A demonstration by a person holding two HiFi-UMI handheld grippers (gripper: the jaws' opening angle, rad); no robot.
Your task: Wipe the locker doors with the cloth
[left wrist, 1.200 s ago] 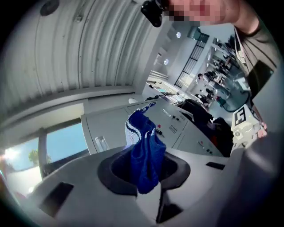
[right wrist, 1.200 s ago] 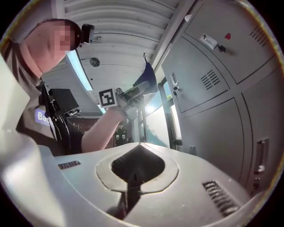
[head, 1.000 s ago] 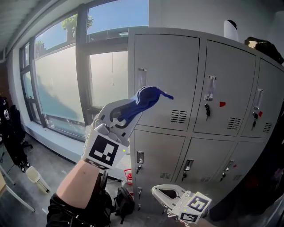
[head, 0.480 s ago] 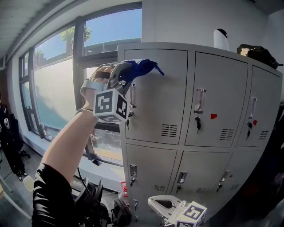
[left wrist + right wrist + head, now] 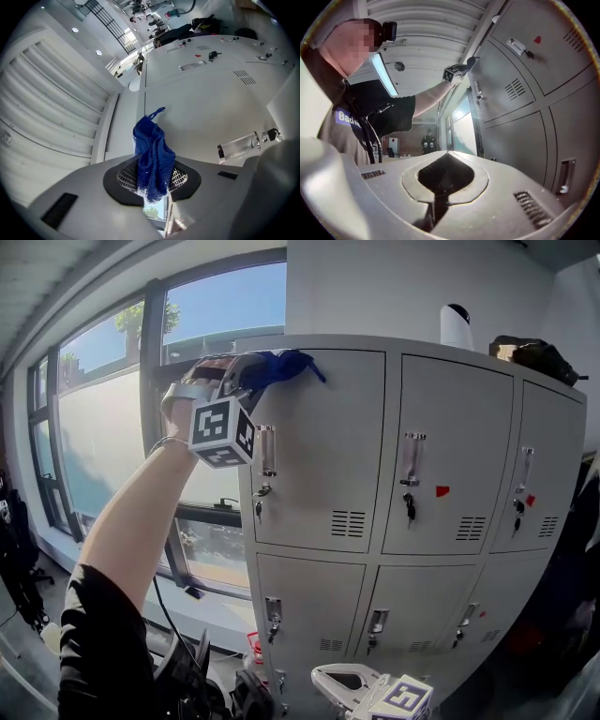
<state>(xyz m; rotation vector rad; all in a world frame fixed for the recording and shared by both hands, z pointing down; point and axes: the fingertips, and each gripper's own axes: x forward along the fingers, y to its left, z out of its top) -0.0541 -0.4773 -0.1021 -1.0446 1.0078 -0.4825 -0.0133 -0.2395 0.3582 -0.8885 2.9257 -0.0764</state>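
The left arm reaches up and out, lifting the left gripper (image 5: 246, 377) to the top left corner of the lockers (image 5: 450, 456). Its jaws are clamped on the blue cloth (image 5: 284, 363), which sits at the upper edge of the top-left door (image 5: 328, 446), seemingly touching it. The right gripper (image 5: 330, 681) hangs low before the bottom lockers, jaws together and empty.

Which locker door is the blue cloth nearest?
The top-left door, beside the window: the blue cloth is at its upper left corner. The others lie rightward or below.
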